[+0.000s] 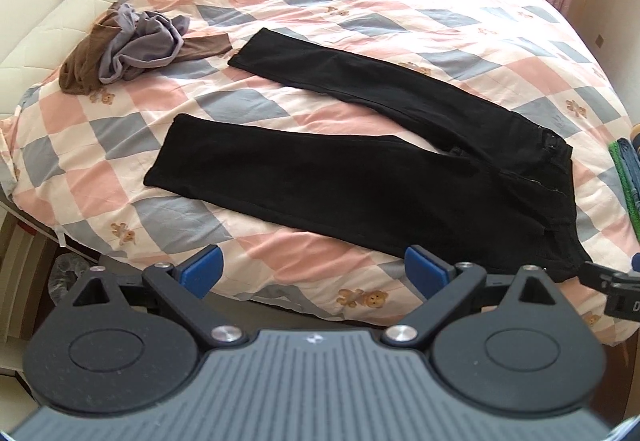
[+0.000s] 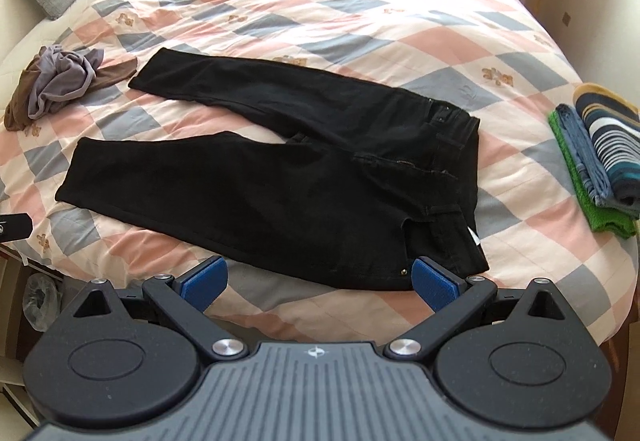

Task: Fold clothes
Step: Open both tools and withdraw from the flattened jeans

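- Lying flat on the patchwork duvet (image 2: 360, 1), the black jeans (image 2: 280, 177) have legs spread in a V toward the pillow side and the waistband nearest the folded stack, an arrangement that judges as ready for a first fold.
- Left gripper (image 1: 316, 273): jaws wide apart, holding nothing, hovering at the near bed edge just short of the nearer leg.
- Right gripper (image 2: 320, 281): jaws equally wide, empty, poised by the waistband corner.
- Folded stack (image 2: 596, 161) sits well apart, evidently finished items.
- Crumpled brown and lilac garments (image 1: 128, 49) lie beyond the leg hems, apparently awaiting folding.
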A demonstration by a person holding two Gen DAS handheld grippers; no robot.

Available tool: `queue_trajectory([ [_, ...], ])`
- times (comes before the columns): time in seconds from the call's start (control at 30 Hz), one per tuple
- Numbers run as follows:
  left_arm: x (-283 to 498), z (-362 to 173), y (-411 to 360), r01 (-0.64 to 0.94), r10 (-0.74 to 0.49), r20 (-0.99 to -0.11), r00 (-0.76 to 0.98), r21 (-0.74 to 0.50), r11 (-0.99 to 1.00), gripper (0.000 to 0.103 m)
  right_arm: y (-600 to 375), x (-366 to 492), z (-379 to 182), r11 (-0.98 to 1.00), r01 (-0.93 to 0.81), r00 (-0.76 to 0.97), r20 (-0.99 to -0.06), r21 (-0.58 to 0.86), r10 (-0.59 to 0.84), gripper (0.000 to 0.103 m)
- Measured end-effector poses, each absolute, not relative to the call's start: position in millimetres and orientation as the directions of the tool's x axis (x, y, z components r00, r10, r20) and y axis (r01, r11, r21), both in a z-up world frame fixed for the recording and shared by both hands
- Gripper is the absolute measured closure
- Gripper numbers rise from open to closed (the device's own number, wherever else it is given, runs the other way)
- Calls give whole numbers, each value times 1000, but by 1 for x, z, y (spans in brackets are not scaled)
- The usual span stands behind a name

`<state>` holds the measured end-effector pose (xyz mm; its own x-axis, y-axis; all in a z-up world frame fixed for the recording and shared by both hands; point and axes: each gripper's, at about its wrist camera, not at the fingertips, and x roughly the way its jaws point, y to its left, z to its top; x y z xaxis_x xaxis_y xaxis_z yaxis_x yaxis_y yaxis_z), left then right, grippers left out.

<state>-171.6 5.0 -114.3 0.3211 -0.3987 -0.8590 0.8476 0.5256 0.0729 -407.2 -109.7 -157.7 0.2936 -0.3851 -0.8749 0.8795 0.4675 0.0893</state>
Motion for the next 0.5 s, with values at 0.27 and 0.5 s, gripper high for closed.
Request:
queue_trajectory([
  [0.27,-178,-111,8,845,-401,-846,352,104,524,6,-111,-414,-156,483,871,302,-874,90,-381,2],
  [0.5,-179,-112,5,848,-400,-852,339,92,522,6,-115,-422,-159,480,873,293,-879,85,-377,2],
])
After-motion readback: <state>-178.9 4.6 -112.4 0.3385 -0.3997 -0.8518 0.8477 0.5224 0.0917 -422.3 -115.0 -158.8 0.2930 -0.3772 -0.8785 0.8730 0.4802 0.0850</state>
